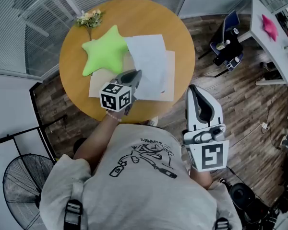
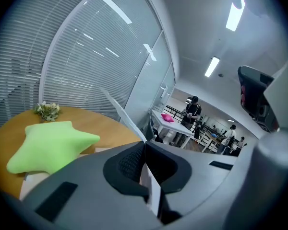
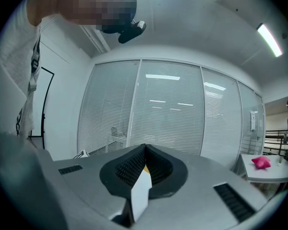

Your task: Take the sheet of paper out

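Observation:
A white sheet of paper (image 1: 149,63) hangs tilted above a beige folder (image 1: 170,78) on the round wooden table (image 1: 134,13). My left gripper (image 1: 137,74) is shut on the sheet's near edge. In the left gripper view the jaws (image 2: 145,143) are closed, and the sheet (image 2: 122,116) rises edge-on from between them. My right gripper (image 1: 194,89) is held off the table's right side, over the floor. In the right gripper view its jaws (image 3: 145,147) meet with nothing from the table between them, facing a glass wall with blinds.
A green star cushion (image 1: 105,51) lies on the table left of the sheet, partly on the folder, with a small bunch of flowers (image 1: 90,18) behind it. A fan (image 1: 21,186) stands at lower left; a dark chair (image 1: 228,47) and a white desk (image 1: 271,32) are at right.

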Demonstrator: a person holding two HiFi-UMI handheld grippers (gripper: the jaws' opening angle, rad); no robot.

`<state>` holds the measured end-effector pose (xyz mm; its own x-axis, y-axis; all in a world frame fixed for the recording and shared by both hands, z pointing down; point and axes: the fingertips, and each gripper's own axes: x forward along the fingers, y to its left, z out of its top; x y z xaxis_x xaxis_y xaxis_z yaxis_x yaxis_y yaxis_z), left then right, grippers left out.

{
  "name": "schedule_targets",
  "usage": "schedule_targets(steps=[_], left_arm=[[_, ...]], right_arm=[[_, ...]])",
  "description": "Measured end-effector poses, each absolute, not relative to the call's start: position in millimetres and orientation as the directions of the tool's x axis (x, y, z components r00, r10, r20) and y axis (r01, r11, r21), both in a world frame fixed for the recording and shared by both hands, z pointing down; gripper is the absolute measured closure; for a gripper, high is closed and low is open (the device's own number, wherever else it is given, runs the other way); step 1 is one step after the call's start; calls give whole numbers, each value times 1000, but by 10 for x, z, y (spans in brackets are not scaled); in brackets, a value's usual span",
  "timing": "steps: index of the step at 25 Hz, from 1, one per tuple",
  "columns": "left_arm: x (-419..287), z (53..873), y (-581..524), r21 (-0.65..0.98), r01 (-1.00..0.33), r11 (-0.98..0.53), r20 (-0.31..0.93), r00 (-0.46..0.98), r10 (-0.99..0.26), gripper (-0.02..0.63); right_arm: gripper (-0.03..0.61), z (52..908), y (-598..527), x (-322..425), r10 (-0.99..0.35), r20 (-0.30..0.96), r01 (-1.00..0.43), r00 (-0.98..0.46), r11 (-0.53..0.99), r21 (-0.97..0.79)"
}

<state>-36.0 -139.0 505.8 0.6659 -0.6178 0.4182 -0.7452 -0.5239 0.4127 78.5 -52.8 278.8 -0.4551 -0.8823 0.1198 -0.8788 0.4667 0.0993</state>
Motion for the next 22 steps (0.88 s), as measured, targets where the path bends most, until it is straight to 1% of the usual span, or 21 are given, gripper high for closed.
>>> schedule_targets(steps=[10,22], left_arm=[[-401,4686,-1355,386,-746,-543,370,664,-650,592],[-447,4146,-1285,351,-751,-560,281,655,-702,592]], right_arm=[[569,2772,-513,778,-884,120,-880,-453,464,100],[569,2749,-486,765,-883,115,-879,-454,465,102]])
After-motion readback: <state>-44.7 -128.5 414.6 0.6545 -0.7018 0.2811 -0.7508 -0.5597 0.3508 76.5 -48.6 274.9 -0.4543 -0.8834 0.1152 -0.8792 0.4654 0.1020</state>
